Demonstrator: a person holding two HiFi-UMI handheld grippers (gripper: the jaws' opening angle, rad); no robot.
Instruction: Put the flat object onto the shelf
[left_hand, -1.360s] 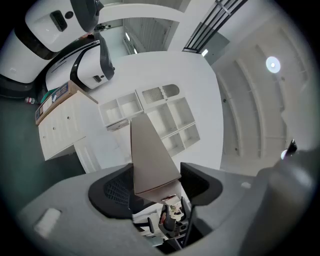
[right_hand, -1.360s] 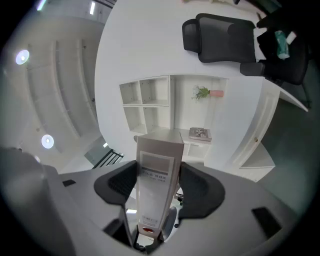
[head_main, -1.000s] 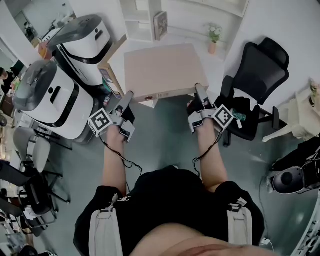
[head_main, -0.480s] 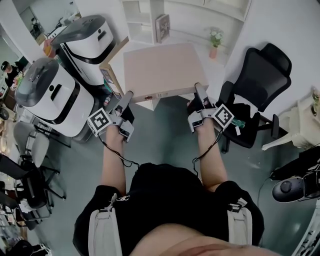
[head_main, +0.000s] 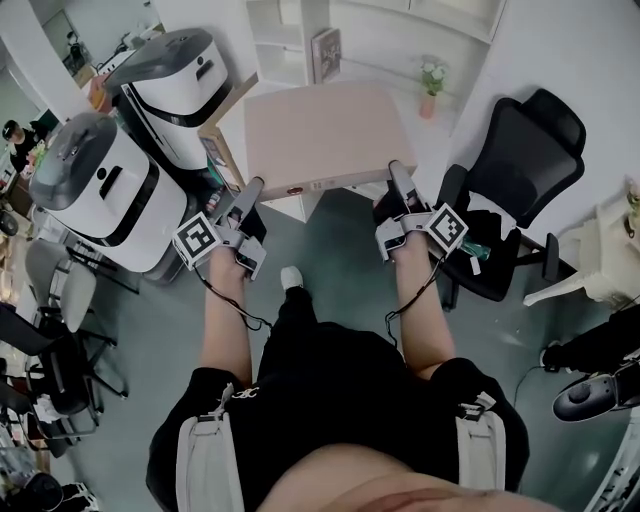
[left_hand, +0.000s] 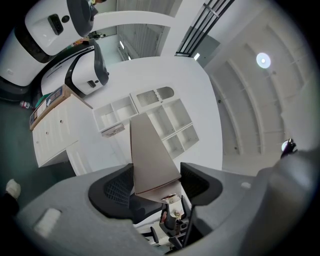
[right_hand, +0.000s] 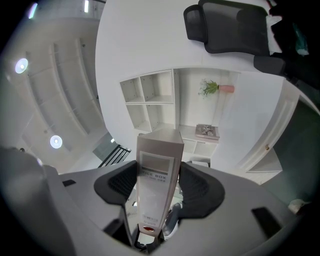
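since a second ago the person's foot has come into sight on the floor between the arms, and the box sits slightly higher in the head view, with the chair shifted a little.

head view: the flat tan box is held level in the air, the left gripper clamped on its near left corner and the right gripper on its near right corner. beyond it stands the white shelf with a book in one compartment and a small plant beside it. two white machines stand to the left.

left gripper view: both jaws press on the box's thin end, which runs away toward the shelf.

right gripper view: the jaws are closed on the labelled end of the box; the shelf, book and plant lie straight ahead, well apart from it.
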